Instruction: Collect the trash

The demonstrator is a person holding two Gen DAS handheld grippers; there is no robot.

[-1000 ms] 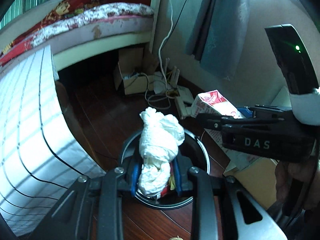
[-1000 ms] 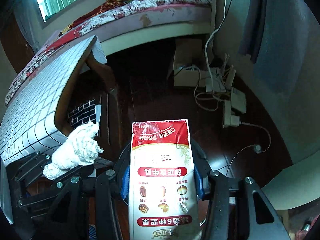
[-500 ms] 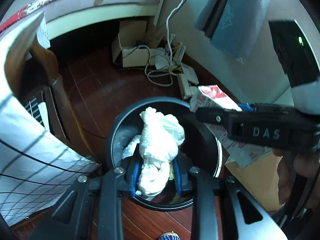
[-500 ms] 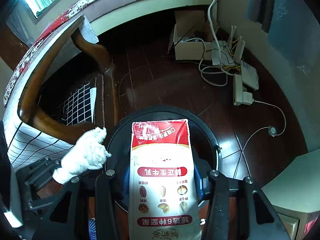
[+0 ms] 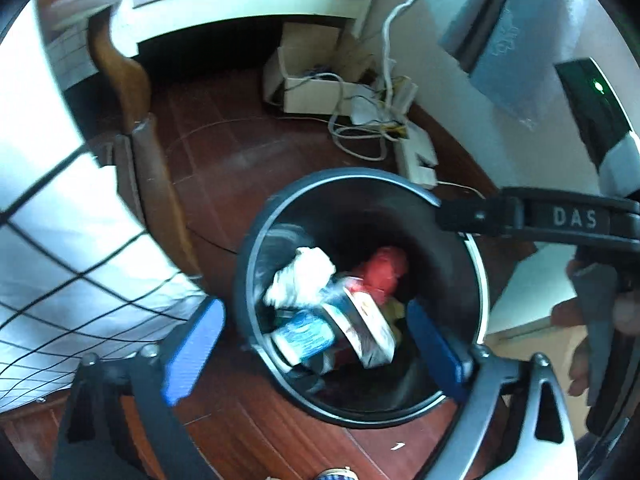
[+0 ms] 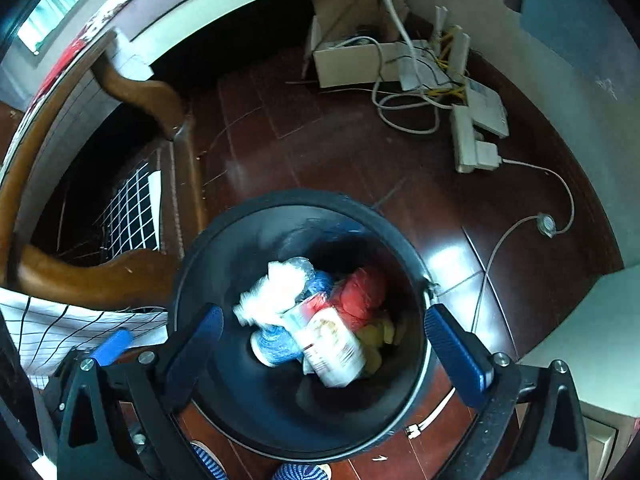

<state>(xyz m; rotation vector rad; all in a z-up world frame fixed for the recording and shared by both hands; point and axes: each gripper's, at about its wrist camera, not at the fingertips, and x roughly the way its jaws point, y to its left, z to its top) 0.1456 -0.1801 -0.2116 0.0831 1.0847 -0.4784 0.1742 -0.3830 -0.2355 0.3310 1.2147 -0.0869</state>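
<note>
Both bundles have left the fingers since the earlier frames: the white crumpled wad [image 5: 300,280] and the red-and-white carton [image 5: 364,320], pinched a moment ago, now lie inside the black trash bin [image 5: 248,248] on the dark wood floor [image 5: 224,160]. The left gripper [image 5: 312,344] has just been opening; its blue-padded fingers [image 5: 192,352] stand spread wide above the bin's near rim with nothing between them. The right gripper [image 6: 324,340] has likewise just been opening, fingers [image 6: 456,356] spread and bare over the bin. In the bin the carton rests tilted against a red bag [image 6: 360,292], with the wad to its left. A cardboard box [image 6: 348,56] and tangled cables [image 6: 404,100] sit far off by the wall.
</note>
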